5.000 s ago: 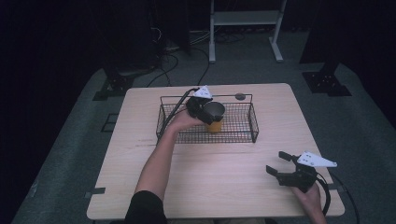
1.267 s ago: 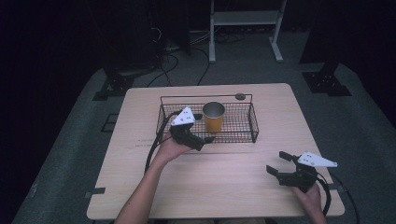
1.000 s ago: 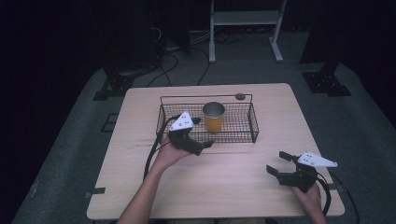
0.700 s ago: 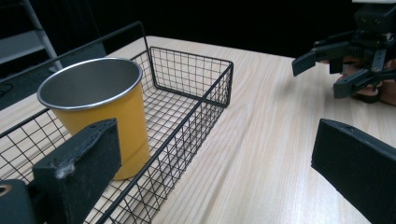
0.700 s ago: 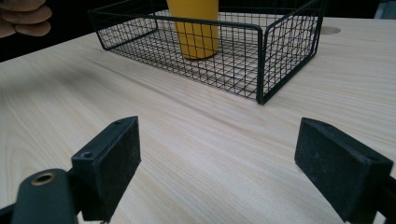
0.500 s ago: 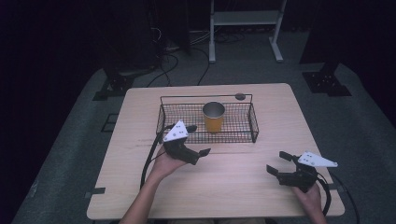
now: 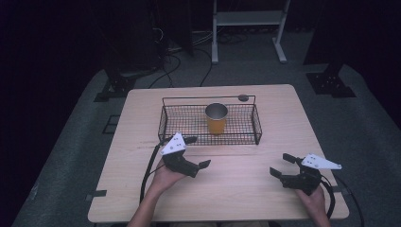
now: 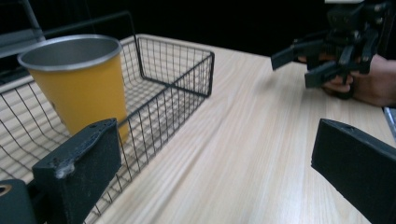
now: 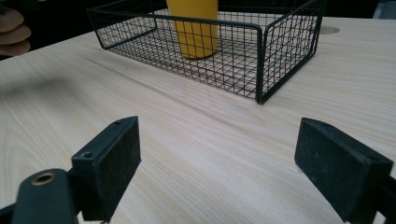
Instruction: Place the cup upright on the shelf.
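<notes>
One basket [image 7: 255, 124] is sitting mid-table | yellow cup [image 7: 216, 118] is standing upright inside it | your left gripper [image 7: 197, 152], jaws gaping empty, is hovering nearer, just in front | right gripper [image 7: 279, 165] is idling wide, empty, farther off.

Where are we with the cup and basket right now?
Done, by the look of it: the yellow cup stands upright inside the wire basket. In hand: nothing; the left gripper and right gripper are open over the table. Nothing visibly remains.
</notes>
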